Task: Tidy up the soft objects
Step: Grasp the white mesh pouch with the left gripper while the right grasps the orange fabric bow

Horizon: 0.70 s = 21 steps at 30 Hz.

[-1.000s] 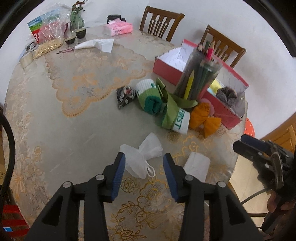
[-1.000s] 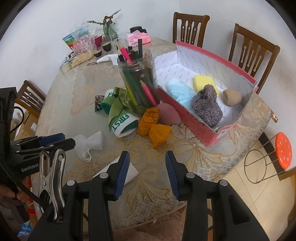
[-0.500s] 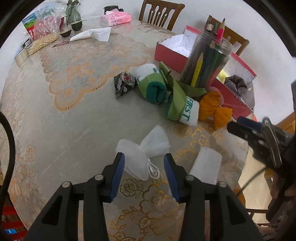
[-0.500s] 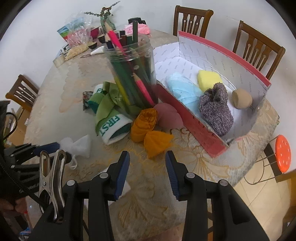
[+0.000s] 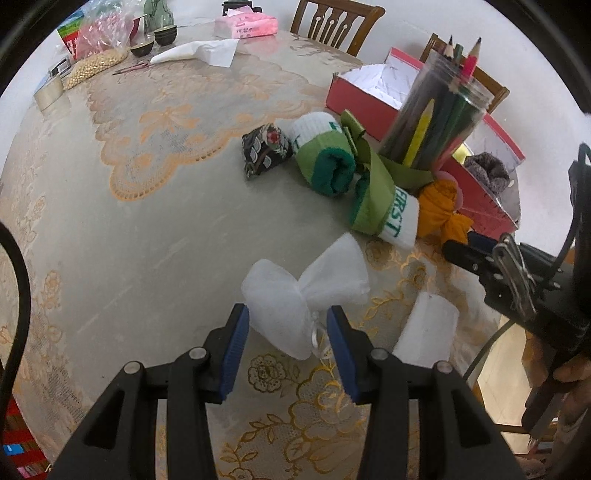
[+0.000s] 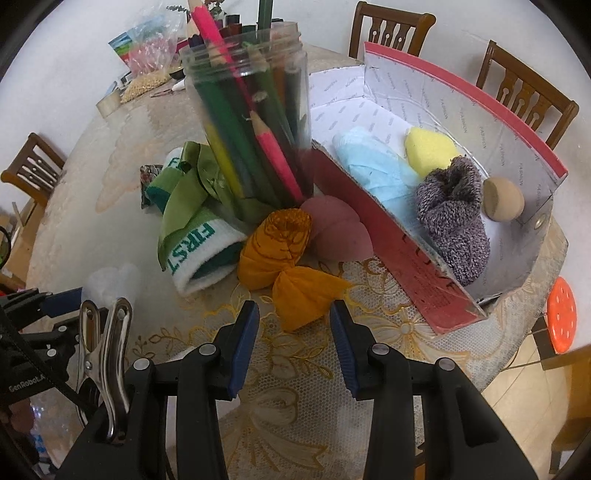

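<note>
You've lowered both grippers | left gripper (image 5: 288, 325) agape around white pouch (image 5: 280, 310) | right gripper (image 6: 293, 325) agape, orange cloth (image 6: 291, 266) at 12 o'clock

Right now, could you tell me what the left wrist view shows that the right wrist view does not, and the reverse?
Only the left wrist view shows the white mesh pouch clearly, lying between the left gripper and its open jaws, plus the pink tissue pack.

Only the right wrist view shows the box's contents: blue cloth, yellow sponge, beige ball.

Both show the orange cloth, the pencil jar and the red box.
</note>
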### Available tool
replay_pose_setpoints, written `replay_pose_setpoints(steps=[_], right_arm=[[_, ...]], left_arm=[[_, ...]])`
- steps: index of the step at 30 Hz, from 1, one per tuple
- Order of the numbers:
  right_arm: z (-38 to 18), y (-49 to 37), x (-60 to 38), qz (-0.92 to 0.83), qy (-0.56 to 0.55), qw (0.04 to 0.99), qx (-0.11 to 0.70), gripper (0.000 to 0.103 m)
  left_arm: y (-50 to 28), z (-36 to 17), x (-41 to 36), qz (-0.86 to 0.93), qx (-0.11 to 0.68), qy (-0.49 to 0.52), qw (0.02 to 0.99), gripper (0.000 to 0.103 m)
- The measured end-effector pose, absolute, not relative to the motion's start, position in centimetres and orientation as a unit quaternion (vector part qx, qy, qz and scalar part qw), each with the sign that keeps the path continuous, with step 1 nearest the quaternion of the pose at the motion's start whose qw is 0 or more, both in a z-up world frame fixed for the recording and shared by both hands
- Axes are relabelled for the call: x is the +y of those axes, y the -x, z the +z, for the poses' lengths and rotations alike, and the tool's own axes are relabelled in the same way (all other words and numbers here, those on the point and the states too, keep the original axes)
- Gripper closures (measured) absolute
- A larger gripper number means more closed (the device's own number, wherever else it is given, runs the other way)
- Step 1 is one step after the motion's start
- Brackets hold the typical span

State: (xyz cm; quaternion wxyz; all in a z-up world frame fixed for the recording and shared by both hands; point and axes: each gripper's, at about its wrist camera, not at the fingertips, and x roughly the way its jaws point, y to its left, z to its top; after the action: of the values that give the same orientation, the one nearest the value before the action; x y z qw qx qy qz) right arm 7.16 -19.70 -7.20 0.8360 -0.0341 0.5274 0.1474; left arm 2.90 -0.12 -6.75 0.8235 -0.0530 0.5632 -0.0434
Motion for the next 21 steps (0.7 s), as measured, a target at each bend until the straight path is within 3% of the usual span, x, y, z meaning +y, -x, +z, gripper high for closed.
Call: replay_pose_setpoints(steps=[5, 7, 11, 14, 21], right_arm=[[-7.6, -7.0, -19.6, 0.149, 0.036, 0.834, 0.53, 0.063], [-7.7, -7.1, -19.6, 0.149, 0.035, 0.833, 0.531, 0.072], [-7.5, -6.9, -19.7, 0.149, 0.036, 0.836, 0.527, 0.083], [-7.2, -6.5, -20.0, 0.15, 0.04, 0.841, 0.519, 0.09], [-6.4, -5.5, -20.7, 0.155, 0.034, 0.847, 0.507, 0.099]], left_arm=[[-3.0, -7.3, -0.2, -0.044, 0.573, 0.055, 0.817, 0.057], [-3.1, -7.5, -0.2, -0.042, 0.573, 0.058, 0.816, 0.057], [-3.2, -7.6, -0.1, -0.048, 0.572, 0.059, 0.817, 0.077], [-2.9, -7.3, -0.2, -0.059, 0.565, 0.063, 0.821, 0.084], [-2.3, -6.1, -0.8, -0.074, 0.551, 0.062, 0.829, 0.089]])
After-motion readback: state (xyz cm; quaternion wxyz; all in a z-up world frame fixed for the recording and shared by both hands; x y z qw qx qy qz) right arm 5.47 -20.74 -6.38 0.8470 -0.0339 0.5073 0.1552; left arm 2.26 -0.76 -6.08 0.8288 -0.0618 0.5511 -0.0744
